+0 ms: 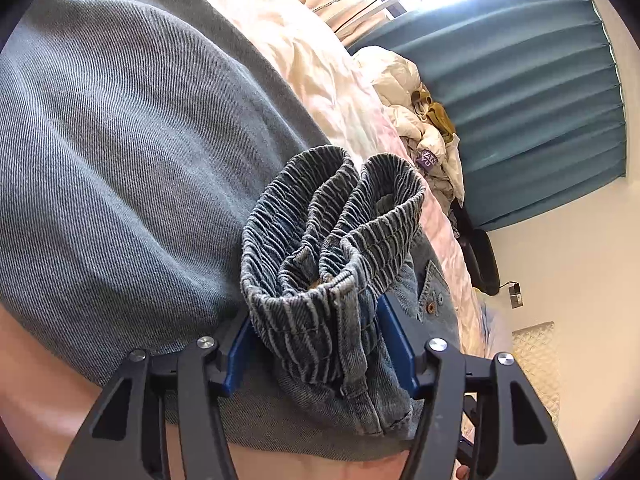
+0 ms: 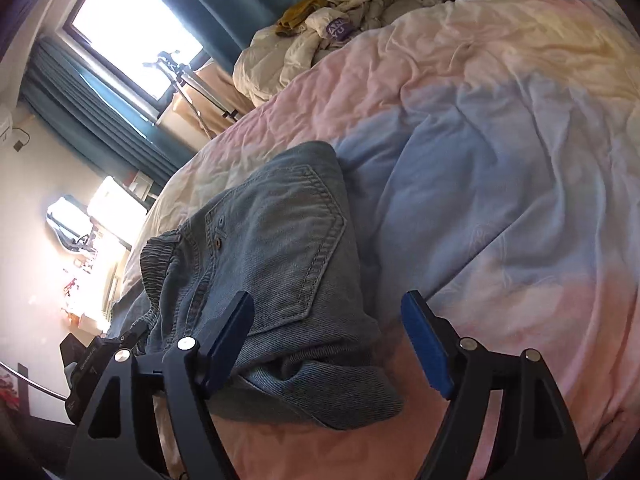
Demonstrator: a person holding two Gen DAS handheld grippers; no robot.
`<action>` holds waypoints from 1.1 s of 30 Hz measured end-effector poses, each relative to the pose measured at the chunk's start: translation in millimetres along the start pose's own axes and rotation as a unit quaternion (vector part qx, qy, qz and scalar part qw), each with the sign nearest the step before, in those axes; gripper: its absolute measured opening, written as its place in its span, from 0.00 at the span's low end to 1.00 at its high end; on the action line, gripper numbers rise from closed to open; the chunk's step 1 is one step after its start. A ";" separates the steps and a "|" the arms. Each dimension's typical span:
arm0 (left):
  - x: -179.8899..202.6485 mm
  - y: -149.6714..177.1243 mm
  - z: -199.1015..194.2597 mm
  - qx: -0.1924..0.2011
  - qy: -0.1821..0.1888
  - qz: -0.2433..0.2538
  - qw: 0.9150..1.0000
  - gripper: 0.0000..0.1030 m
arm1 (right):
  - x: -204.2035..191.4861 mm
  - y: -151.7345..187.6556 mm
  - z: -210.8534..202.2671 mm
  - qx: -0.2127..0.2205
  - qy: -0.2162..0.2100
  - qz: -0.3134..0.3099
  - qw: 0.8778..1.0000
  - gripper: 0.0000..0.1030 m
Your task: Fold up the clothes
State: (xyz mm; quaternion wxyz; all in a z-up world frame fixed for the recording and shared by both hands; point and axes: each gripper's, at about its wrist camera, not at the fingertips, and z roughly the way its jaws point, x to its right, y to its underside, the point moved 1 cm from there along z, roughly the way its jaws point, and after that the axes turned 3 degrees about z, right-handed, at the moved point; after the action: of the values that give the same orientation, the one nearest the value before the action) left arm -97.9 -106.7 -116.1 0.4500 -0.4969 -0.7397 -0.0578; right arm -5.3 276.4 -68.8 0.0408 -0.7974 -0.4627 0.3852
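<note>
1. Nearest, the left gripper (image 1: 320, 344) has its blue pads pressed against both sides of the bunched elastic waistband (image 1: 332, 232) of the jeans (image 1: 120, 140), clamping the gathered layers, probably so they stay stacked for the fold.
2. Beside it, the right gripper (image 2: 328, 344) stands spread wide with nothing clasped; one pad rests on the denim below the back pocket (image 2: 280, 240), the other hangs clear of it over the duvet (image 2: 500, 160), seemingly pinning or about to pinch the folded edge.
3. Beyond the grippers, the jeans lie doubled on the pink-and-blue duvet, near its close edge, waistband toward the left gripper.
4. Further across the duvet sits a crumpled cream garment pile (image 2: 304, 52) with a purple label.
5. Past the pile hang teal curtains (image 1: 520, 92) beside a bright window (image 2: 136, 32).
</note>
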 end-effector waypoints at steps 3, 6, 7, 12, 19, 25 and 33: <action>3.3 -0.1 -2.2 0.010 -0.006 0.007 1.000 0.48 | -2.8 4.0 15.3 -0.011 -0.012 -0.007 1.000 0.75; 10.2 -0.2 -6.3 0.021 -0.012 0.021 0.999 0.35 | -3.7 7.8 24.9 -0.006 -0.030 -0.004 1.000 0.75; 13.2 -0.2 -11.1 0.031 -0.009 0.029 0.999 0.31 | -4.9 8.8 26.1 -0.003 -0.032 -0.007 0.999 0.75; 32.6 -6.2 -41.9 0.095 0.037 0.061 0.993 0.25 | -21.5 13.5 8.8 0.019 -0.056 -0.040 0.997 0.76; -8.6 -15.0 -34.5 0.080 -0.014 -0.022 0.996 0.25 | -58.3 31.8 9.5 0.010 -0.028 -0.131 0.991 0.76; -7.0 -12.0 -32.9 0.075 -0.028 -0.020 0.997 0.30 | -55.7 39.7 28.4 -0.004 0.017 -0.162 0.987 0.76; -14.9 -9.9 -76.1 0.097 -0.028 -0.063 0.993 0.48 | -48.5 33.7 27.0 -0.007 0.002 -0.140 0.990 0.76</action>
State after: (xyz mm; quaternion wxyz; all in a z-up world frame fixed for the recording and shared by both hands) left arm -57.9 -162.4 -78.5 0.4705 -0.4046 -0.7842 -0.0001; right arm -12.5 212.0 -73.9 0.0894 -0.7260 -0.5724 0.3705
